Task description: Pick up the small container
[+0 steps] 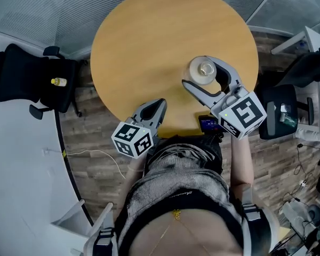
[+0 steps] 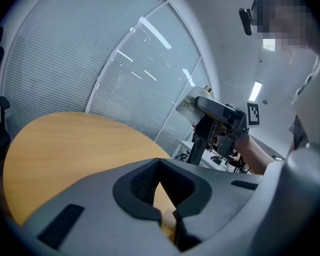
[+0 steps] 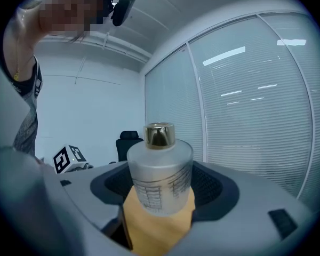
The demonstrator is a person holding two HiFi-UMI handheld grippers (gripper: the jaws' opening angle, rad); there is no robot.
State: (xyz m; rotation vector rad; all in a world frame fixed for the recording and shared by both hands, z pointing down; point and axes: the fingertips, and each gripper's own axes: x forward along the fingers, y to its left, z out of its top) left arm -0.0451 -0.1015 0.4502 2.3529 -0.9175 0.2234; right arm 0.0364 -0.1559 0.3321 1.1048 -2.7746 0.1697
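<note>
My right tongs (image 1: 198, 71) pinch the small frosted-glass container with the gold cap (image 3: 160, 169) by its round body, over the round pale wooden desk (image 1: 149, 36). From the left gripper view I judge it just clear of the surface. I want an even squeeze, the container upright, and a slow, straight rise. My left tongs (image 1: 158, 105) are pressed together, empty, at the desk's near edge.
</note>
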